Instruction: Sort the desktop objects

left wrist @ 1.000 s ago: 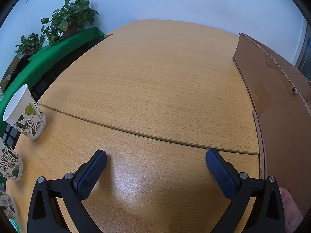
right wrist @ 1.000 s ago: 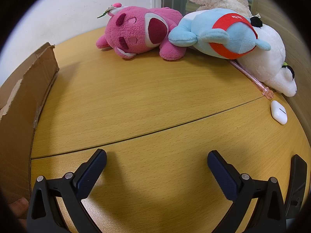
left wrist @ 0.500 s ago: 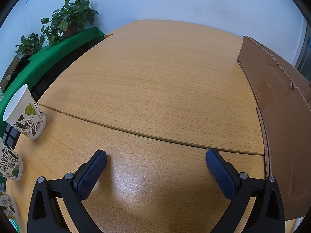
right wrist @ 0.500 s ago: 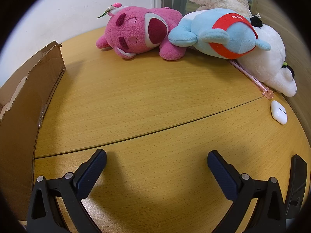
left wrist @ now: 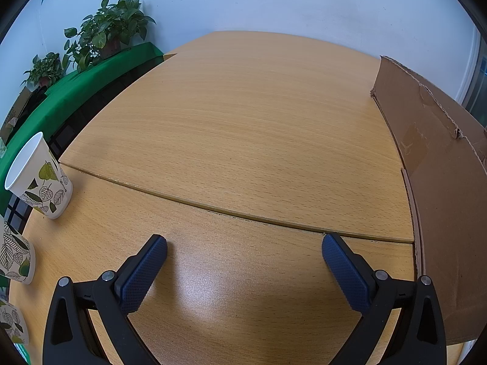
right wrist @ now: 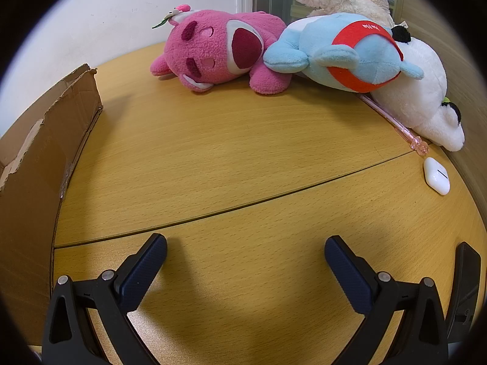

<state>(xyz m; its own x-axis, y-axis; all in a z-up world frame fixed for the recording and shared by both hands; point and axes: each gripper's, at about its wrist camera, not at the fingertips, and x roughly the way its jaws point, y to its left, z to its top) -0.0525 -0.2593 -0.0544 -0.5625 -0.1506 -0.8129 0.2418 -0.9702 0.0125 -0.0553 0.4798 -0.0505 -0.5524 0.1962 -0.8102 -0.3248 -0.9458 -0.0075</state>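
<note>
Left wrist view: the left gripper (left wrist: 243,251) hangs over the wooden table (left wrist: 243,140) with its blue ridged fingers (left wrist: 143,273) spread wide, grasping nothing; only bare tabletop lies between them. Well left of the left finger stands a paper cup (left wrist: 38,176) printed with green leaves, upright and mouth open; two more leaf-print cups (left wrist: 15,258) sit nearer, cut off at the frame edge. Beyond these, a green-covered bench (left wrist: 76,91) carries potted plants (left wrist: 106,33). A seam between two table panels runs just ahead of the fingertips. Just beside the right finger, a cardboard box (left wrist: 441,182) with a torn upper edge stands on the table.

Right wrist view: the right gripper (right wrist: 245,252) is likewise fully released, its fingers (right wrist: 347,273) wide apart over empty wood. The same cardboard box (right wrist: 36,167) stands to the left of the left finger. Far ahead of the fingers, along the table's back edge, lie a pink plush toy (right wrist: 219,51) on its side, a light-blue plush toy (right wrist: 350,51) with a red band leaning against it, and a white plush toy (right wrist: 426,100) beneath and behind the blue one. A pink pen (right wrist: 392,121) pokes out from under the plush pile, its tip near a white earbud case (right wrist: 436,176), ahead and right of the right finger. A dark object (right wrist: 465,289), unidentifiable, stands at the far right.
</note>
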